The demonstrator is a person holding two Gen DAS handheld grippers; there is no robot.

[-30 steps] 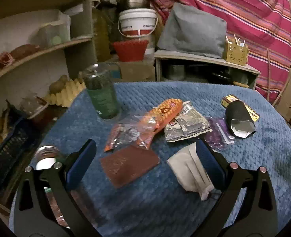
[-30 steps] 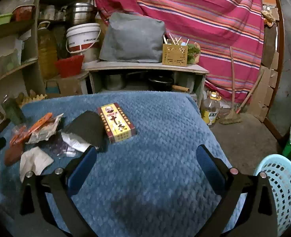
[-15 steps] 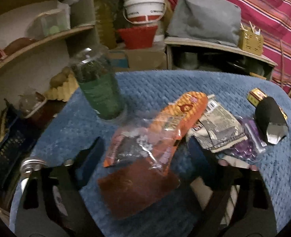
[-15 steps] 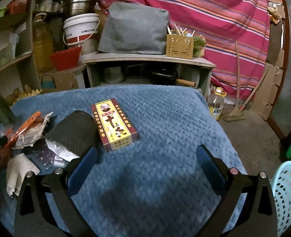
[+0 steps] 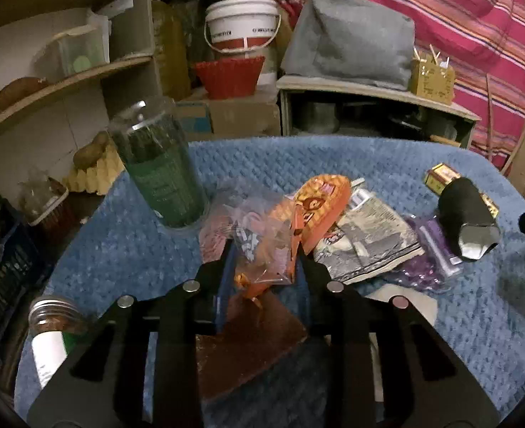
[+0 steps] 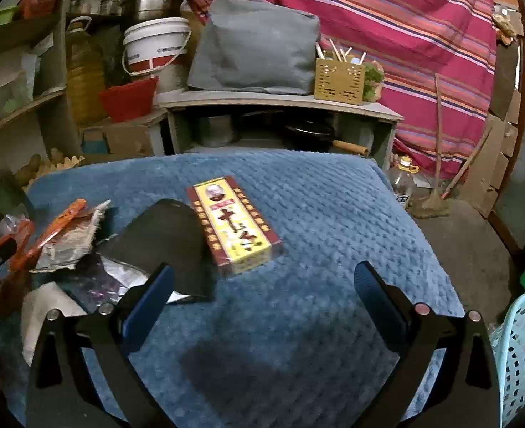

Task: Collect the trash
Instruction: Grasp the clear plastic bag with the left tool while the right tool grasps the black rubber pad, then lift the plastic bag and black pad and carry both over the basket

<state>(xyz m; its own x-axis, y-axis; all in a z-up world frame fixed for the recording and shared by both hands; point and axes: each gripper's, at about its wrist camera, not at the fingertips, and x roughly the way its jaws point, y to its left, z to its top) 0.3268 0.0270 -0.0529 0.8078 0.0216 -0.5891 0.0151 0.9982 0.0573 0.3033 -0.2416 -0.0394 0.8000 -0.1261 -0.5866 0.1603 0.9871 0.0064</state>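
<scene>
Trash lies on a blue cloth table. My left gripper has its jaws closing on the near end of an orange snack wrapper, which is crumpled with clear plastic between the pads. A brown sheet lies under the fingers. To the right lie a silver wrapper, a purple bag and a black pouch. My right gripper stands open above the cloth, just short of a yellow and red box, and holds nothing. The black pouch lies left of that box.
A green bottle stands upside down left of the wrappers. A lidded jar sits at the near left edge. A white tissue lies near right. A light blue basket stands on the floor at right. Shelves and buckets fill the back.
My left gripper moved forward over the brown sheet and its jaws narrowed from wide open onto the orange wrapper. The right gripper moved forward towards the box and stayed open.
</scene>
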